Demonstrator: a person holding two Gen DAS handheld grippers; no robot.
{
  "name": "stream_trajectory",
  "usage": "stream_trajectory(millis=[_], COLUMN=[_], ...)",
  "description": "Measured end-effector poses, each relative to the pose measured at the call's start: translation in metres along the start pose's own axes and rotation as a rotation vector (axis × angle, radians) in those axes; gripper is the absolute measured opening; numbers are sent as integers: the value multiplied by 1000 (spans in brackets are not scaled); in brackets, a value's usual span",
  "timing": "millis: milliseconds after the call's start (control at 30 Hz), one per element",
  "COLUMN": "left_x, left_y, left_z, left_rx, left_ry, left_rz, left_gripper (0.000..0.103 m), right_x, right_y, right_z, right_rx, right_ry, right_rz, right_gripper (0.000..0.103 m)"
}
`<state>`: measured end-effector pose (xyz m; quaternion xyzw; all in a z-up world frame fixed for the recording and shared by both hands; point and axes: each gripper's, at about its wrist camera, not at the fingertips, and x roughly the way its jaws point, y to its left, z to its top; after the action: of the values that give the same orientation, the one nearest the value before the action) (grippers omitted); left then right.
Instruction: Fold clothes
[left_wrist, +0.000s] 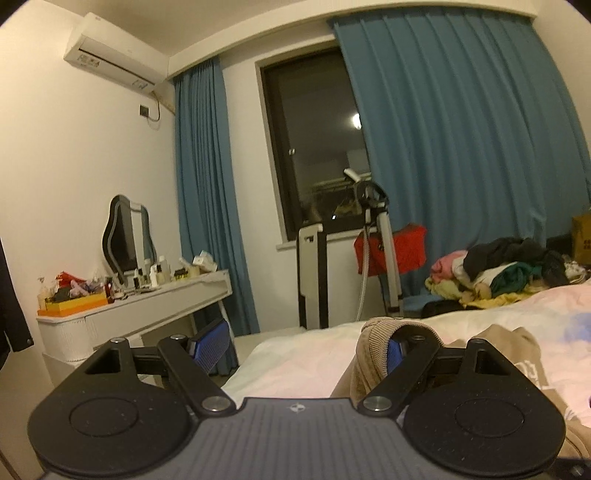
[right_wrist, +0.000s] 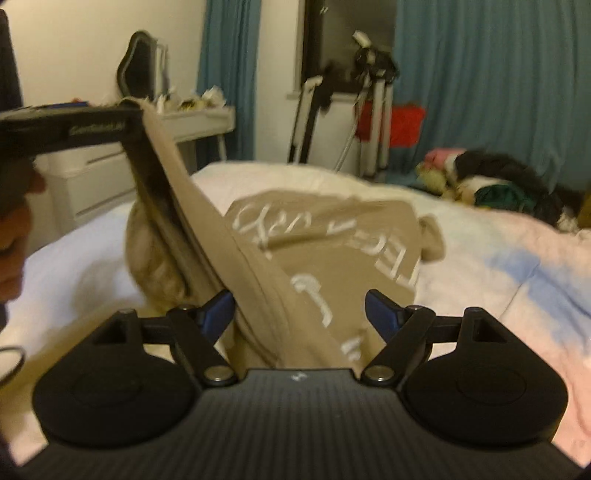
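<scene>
**Tan sweatshirt draped over a raised finger**

The tan sweatshirt (right_wrist: 325, 236) with white lettering is lying on the bed (right_wrist: 498, 266), one ribbed edge hanging over a finger of the left gripper (left_wrist: 301, 349) above it. That gripper's fingers (left_wrist: 210, 347) are standing wide, pinching nothing. The right gripper (right_wrist: 300, 314) is spreading wide with sweatshirt cloth between its fingers, unpressed. Beyond the sweatshirt, a clothes pile (left_wrist: 509, 269) is sitting near the blue curtain (left_wrist: 461, 147).

Tan sweatshirt (right_wrist: 325, 236) with white lettering, apparently part-lifted, crumpled on bed (right_wrist: 498, 236)
</scene>
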<state>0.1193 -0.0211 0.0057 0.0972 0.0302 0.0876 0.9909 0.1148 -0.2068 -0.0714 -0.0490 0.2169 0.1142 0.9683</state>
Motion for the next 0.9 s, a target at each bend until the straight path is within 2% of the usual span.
stream_trajectory(millis=[100,200,267,333,433,500,533,667,767,833,900], left_x=[-6,-10,-9,-11,-13,-14,-15,-11,-5,-3,-3], left_y=[-7,-17,-25,-36,-48,-49,-49,-32,-12,-6,-2], left_z=[-1,-5,-10,-15,-22,-24,-24,-20,-15,-15,-17], left_rx=[22,66,101,143,179,167,156,81,3,-12,-18], left_ry=[-24,-30,-20,-25,-38,-44,-47,-44,-18,-5,7], left_rz=[-4,-14,-35,-52,-75,-69,-65,6,64,85,99], left_gripper=[84,86,88,89,89,89,89,88,88,88,88], right_x=[1,-18,-30,-40,-33,-27,-24,-6,4,4,-1], right_y=[-11,-37,-61,-82,-97,-104,-107,-73,-40,-32,-39], right_z=[2,10,15,19,13,8,5,1,-5,-7,-6], right_rx=[81,224,309,390,416,419,416,255,59,8,29], right_ry=[-27,-108,-140,-156,-55,23,61,155,210,227,211], right_rz=[-81,-142,-172,-193,-185,-179,-176,-170,-196,-202,-229], right_gripper=[80,80,87,89,90,90,90,90,90,90,90])
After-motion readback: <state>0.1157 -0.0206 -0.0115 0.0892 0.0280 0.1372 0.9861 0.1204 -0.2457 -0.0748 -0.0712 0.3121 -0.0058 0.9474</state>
